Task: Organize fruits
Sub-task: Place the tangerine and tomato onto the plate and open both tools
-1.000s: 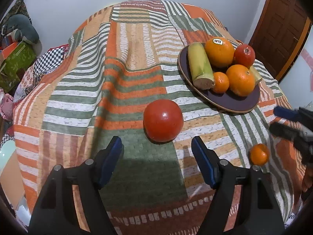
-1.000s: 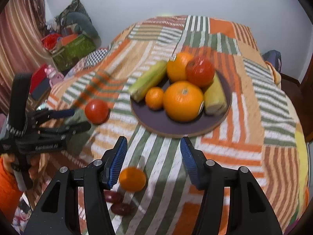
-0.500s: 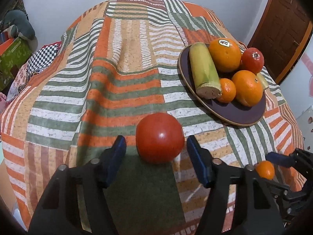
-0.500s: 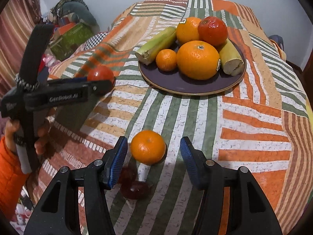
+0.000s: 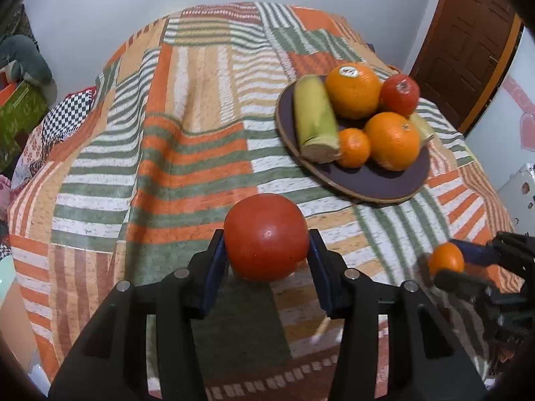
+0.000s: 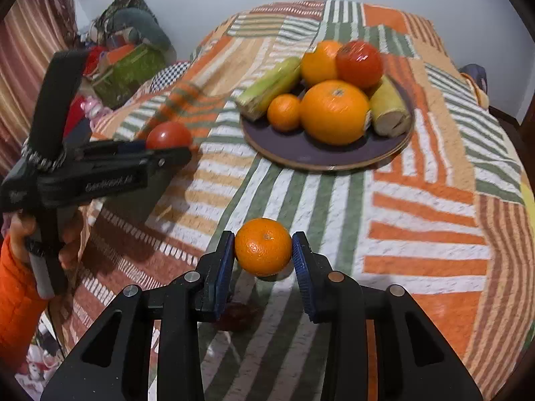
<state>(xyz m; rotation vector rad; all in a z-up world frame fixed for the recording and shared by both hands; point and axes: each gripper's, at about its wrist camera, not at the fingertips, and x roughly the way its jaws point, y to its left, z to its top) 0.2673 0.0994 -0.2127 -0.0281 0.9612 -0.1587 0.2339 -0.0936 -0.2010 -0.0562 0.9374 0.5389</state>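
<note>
My left gripper (image 5: 266, 260) is shut on a red tomato (image 5: 266, 237) just above the striped bedspread. It also shows in the right wrist view (image 6: 169, 135). My right gripper (image 6: 264, 250) is shut on a small mandarin (image 6: 263, 246), low over the bedspread; it also shows in the left wrist view (image 5: 446, 262). A dark round plate (image 5: 371, 183) holds two oranges, a small mandarin, a red tomato and two corn cobs. It lies ahead of both grippers (image 6: 321, 158).
A patchwork bedspread (image 5: 187, 153) covers the bed. Small dark red fruits (image 6: 237, 314) lie under my right gripper. A wooden door (image 5: 468, 46) stands at the right. Bags and a green box (image 6: 130, 70) sit beside the bed at the left.
Both grippers moved forward and closed: the left on the red tomato, the right on the small mandarin. Both were open before.
</note>
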